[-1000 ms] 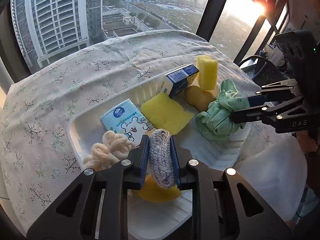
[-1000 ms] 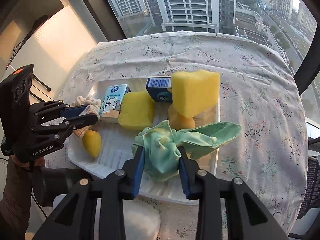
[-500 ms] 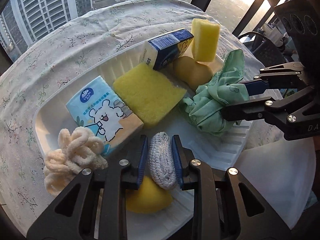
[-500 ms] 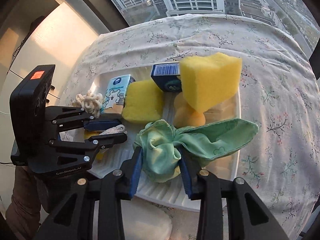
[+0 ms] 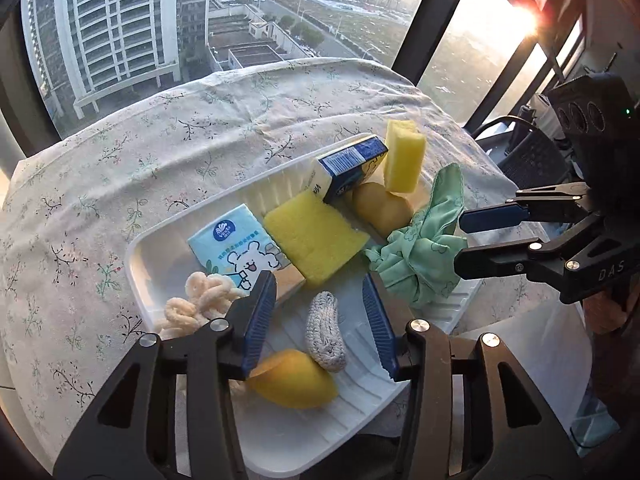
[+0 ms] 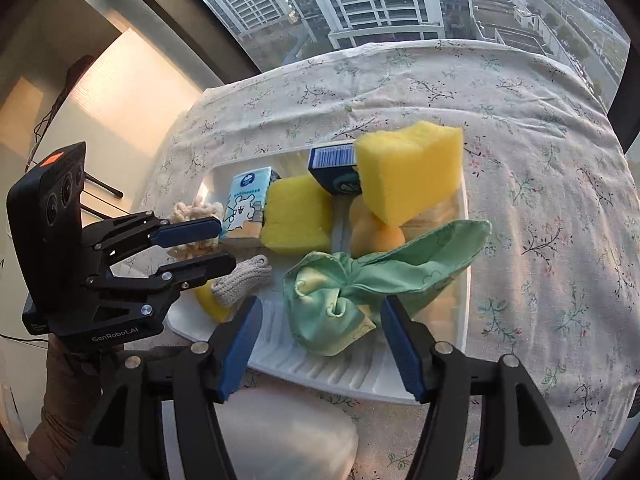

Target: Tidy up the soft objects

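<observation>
From my left camera I see my left claw [image 5: 320,320] spread wide around the knitted roll [image 5: 325,336] lying in the white tray [image 5: 136,264], and from my right camera my right claw [image 6: 320,344] gapes around the green cloth [image 6: 360,280] resting in that tray.

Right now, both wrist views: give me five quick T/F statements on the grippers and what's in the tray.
1. The left gripper is clamped on the grey knitted roll. False: its jaws are spread, and the roll lies free in the white tray.
2. The right gripper is open around the green cloth. True.
3. The bear-print tissue pack lies on the tablecloth outside the tray. False: it is in the tray.
4. A yellow sponge block leans over the blue box. True.
5. The cream rope knot sits in the tray. True.
</observation>
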Demonstrator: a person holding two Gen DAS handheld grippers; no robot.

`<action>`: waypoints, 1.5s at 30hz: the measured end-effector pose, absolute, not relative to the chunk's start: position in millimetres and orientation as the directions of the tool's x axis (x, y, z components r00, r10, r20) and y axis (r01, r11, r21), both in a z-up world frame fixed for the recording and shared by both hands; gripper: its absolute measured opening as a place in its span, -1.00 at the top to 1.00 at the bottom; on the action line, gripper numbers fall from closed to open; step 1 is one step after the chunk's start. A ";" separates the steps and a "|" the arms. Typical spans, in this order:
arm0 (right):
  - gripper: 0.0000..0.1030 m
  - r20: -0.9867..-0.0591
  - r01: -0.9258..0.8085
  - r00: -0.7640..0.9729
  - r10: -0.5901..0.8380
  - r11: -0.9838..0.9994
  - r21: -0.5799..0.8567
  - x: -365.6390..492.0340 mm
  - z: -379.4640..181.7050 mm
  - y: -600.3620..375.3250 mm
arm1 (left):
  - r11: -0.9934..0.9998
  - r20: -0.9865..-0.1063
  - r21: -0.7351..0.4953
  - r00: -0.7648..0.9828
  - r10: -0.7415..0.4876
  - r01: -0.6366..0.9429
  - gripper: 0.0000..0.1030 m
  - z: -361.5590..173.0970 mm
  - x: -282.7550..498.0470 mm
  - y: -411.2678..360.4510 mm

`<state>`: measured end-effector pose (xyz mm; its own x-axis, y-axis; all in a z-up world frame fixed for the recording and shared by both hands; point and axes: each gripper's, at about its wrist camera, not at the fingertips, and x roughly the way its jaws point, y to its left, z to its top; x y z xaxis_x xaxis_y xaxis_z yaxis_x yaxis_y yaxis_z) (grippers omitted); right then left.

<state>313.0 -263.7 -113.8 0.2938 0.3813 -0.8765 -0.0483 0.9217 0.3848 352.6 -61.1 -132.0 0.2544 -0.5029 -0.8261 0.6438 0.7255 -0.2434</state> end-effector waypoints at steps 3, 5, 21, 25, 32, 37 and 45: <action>-0.50 -0.905 0.009 0.354 0.234 0.967 0.253 306.9 -104.0 -270.9 | 0.778 -0.794 -0.255 0.336 -0.507 0.574 -0.23 -118.9 352.5 -38.2; -0.55 -0.916 0.055 0.384 0.113 0.988 0.145 303.1 -98.9 -276.0 | 0.814 -0.789 -0.247 0.379 -0.484 0.526 -0.29 -112.9 354.0 -24.0; -0.78 -0.936 0.281 0.340 -0.095 0.960 0.005 235.5 -125.8 -339.7 | 0.990 -0.828 -0.114 0.543 -0.143 0.087 -0.91 -141.2 313.7 107.6; -0.84 -0.933 0.308 0.337 -0.129 0.951 -0.020 196.6 -128.7 -340.7 | 0.997 -0.834 -0.054 0.547 -0.072 0.049 -0.95 -153.6 272.6 110.2; -0.99 -0.933 0.348 0.345 -0.099 0.937 0.030 119.4 -125.6 -327.7 | 0.992 -0.787 0.116 0.615 0.057 0.057 -0.95 -156.2 181.6 89.9; -0.99 -0.937 0.329 0.348 -0.037 0.941 0.085 70.8 -125.8 -299.5 | 0.987 -0.795 0.093 0.607 -0.003 0.127 -0.95 -154.6 124.1 63.4; -0.99 -0.917 0.246 0.398 -0.034 0.967 0.071 17.0 -95.8 -226.2 | 0.998 -0.789 0.012 0.614 -0.024 0.055 -0.95 -125.1 65.5 31.0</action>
<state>17.0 -226.2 -95.8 0.3977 -0.0336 -0.9169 0.2458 0.9667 0.0712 65.5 31.0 -125.1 0.6139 -0.0244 -0.7890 0.0553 0.9984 0.0121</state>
